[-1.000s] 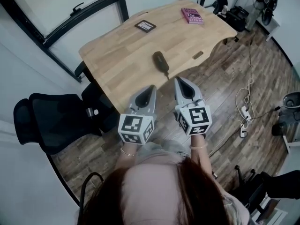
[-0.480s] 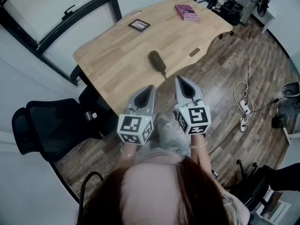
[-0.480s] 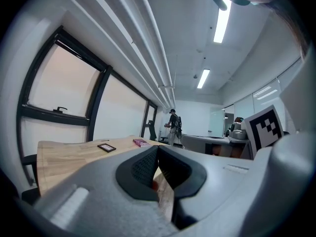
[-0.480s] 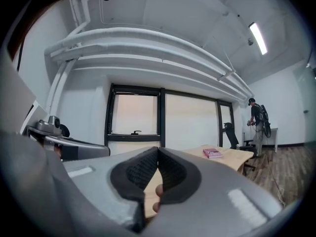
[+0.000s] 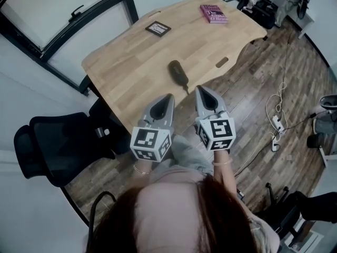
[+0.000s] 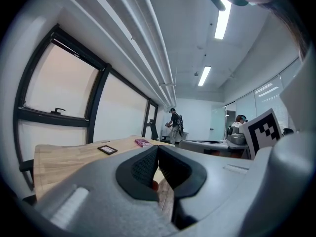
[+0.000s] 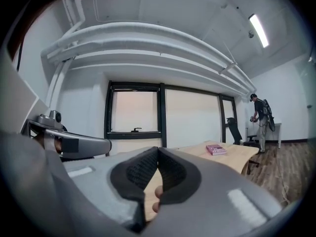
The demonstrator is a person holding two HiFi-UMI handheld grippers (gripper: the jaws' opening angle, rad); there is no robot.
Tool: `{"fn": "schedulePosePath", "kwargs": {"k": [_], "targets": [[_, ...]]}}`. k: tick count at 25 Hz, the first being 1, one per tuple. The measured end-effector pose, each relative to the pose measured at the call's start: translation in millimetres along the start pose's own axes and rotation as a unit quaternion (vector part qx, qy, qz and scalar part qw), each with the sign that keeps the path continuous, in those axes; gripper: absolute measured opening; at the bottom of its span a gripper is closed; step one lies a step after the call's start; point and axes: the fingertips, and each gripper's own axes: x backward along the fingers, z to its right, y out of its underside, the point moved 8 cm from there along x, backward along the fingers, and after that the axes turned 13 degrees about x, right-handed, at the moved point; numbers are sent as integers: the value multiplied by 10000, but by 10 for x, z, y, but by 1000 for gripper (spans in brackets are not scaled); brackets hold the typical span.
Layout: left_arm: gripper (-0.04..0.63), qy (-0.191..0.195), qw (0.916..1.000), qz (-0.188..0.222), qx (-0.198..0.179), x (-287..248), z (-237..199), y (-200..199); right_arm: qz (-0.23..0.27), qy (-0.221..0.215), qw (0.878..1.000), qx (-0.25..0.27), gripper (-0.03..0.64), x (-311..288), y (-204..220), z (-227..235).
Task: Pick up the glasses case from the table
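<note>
jaws: left gripper [image 5: 169, 98] and right gripper [image 5: 199, 89] both closed, empty | target: dark oval glasses case [image 5: 178, 73] lies on light wooden table [image 5: 131, 62] near its front edge, just ahead of both tips | risk: unopened jaws likely shove it; rounded shell may slip

Near the front edge of the surface [image 5: 126, 67]: glasses case [image 5: 178, 73]. Well behind it, at the far right corner: book [image 5: 213, 13]; left of that, small square frame [image 5: 158, 28]. Before the front edge, side by side: left gripper [image 5: 168, 97] and right gripper [image 5: 200, 89], apart from the case. Left of the surface, on the floor [image 5: 247, 88]: chair [image 5: 58, 141].
</note>
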Motion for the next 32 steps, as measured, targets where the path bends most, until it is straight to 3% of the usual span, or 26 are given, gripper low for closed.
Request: {"fn": "schedulePosePath", "kwargs": {"k": [14, 32], "targets": [[11, -195, 9998, -68, 0, -630, -344, -155, -237, -125, 9996, 112, 3, -657, 180, 238], [11, -545, 9985, -91, -15, -1195, -718, -309, -714, -813, 9938, 269, 5, -1506, 448, 402]]}}
